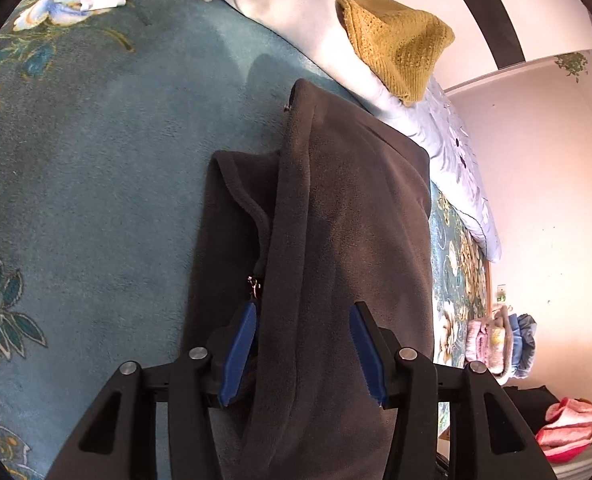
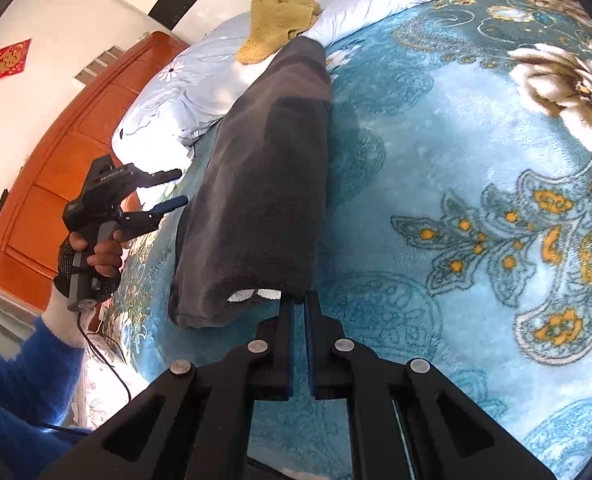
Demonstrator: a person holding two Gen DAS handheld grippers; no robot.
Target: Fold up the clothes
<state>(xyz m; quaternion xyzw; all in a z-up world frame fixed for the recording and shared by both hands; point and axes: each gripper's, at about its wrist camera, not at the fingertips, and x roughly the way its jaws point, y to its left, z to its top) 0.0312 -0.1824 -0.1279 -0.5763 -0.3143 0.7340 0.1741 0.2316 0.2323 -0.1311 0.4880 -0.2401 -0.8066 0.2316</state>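
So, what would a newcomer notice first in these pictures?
First, the dark grey fleece garment, folded long on the teal flowered blanket. The right gripper is shut on its near edge, while the left gripper is open beside it. Behind, a mustard knit lies on the pale quilt.

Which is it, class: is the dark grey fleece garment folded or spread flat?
Folded: the grey fleece garment lies as a narrow doubled strip on the blue blanket, layers overlapping.
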